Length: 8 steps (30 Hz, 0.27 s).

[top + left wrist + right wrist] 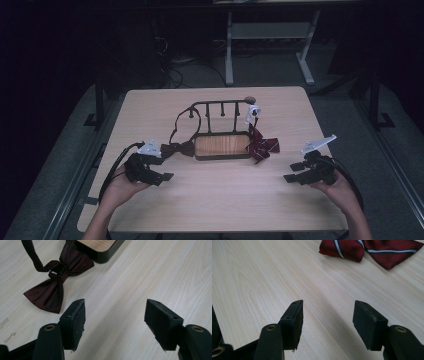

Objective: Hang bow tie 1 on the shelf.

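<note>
The rack (pixel 222 131) with its wooden base stands at the middle of the table (pixel 215 205) and is the main obstacle. All the table surface on the near side of the rack is bare, so a gripper could pass freely there from one side to the other. Touching the rack's left end lies a dark bow tie (pixel 177 148), and its strap loops up to the rack's rail. At the rack's right end a striped red bow tie (pixel 261 145) hangs down and spreads on the table. The far side of the rack is also bare wood.

The left gripper (pixel 161 177) is in front-left of the rack, its jaws wide apart with bare table between them. The right gripper (pixel 295 172) is in front-right of the rack, likewise spread.
</note>
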### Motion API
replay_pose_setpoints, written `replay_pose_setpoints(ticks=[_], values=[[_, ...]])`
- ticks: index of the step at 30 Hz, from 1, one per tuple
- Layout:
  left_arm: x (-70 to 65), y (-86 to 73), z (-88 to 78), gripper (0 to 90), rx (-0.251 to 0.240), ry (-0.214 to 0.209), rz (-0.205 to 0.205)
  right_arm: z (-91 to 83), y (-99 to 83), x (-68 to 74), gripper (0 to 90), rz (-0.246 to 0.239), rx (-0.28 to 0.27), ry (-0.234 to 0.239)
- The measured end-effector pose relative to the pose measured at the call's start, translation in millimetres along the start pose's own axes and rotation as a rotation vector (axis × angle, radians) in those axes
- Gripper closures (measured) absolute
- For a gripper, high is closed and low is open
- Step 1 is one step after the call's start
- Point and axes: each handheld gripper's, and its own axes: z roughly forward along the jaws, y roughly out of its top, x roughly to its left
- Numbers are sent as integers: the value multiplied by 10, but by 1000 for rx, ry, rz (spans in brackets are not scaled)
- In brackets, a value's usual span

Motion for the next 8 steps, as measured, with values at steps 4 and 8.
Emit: replay_pose_setpoints(ticks=[4,8], values=[[-42,-40,36,329,2,-6,8,4,-2,4,412,1,-2,-2],[-68,-92,68,321,-9,-4,4,0,-1,6,403,6,-8,-7]])
